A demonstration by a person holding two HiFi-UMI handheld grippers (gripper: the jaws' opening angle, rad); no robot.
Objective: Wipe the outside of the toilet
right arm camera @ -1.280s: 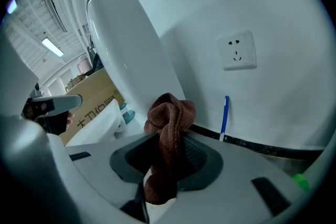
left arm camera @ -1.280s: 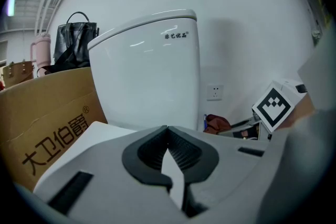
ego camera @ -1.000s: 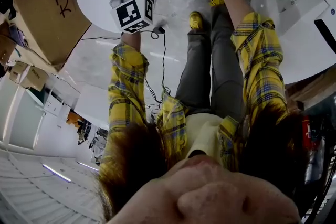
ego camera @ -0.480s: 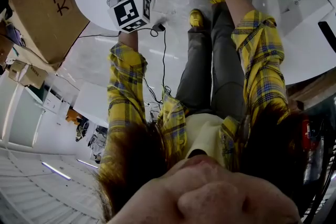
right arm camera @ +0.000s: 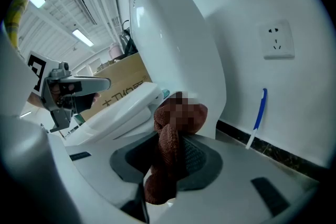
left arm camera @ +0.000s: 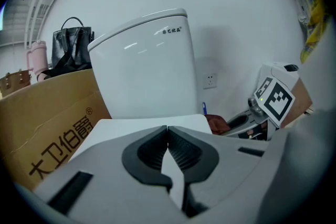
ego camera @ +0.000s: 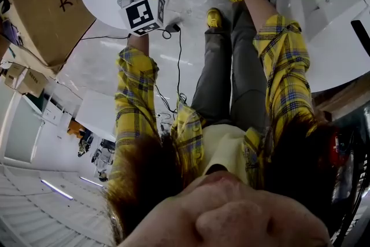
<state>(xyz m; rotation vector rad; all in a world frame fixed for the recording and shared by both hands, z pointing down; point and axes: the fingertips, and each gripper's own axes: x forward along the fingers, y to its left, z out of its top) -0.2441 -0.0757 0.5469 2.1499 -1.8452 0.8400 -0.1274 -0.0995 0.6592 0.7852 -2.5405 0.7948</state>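
Toilet (right arm camera: 173, 44): white, with the tank standing tall against the wall, its long axis near upright, and the seat end running out toward your left. Brown cloth (right arm camera: 164, 165): bunched, just short of the toilet's tank on the socket side. No contact with the porcelain shows, and I judge the gap small. Right gripper (right arm camera: 170, 147): clenched on that cloth, which stands up out of the jaws and hangs below them. The tank lies ahead of it and a little to its left. Left gripper (left arm camera: 167, 134): jaws pressed together on nothing, out by the toilet's seat end and facing the tank's broad front. Of your two hands, the right looks nearer the tank's flank and is the only one with a wiper. The coming stroke should therefore go forward and leftward to land the cloth on that flank, then run along the upright axis. Cardboard box (left arm camera: 47, 128): beside the toilet, on the side away from the cloth. Wall socket (right arm camera: 276, 38) and blue-handled brush (right arm camera: 258, 113): at the wall behind the toilet, on the cloth's side. Black bag (left arm camera: 73, 50): beyond the box from the toilet.
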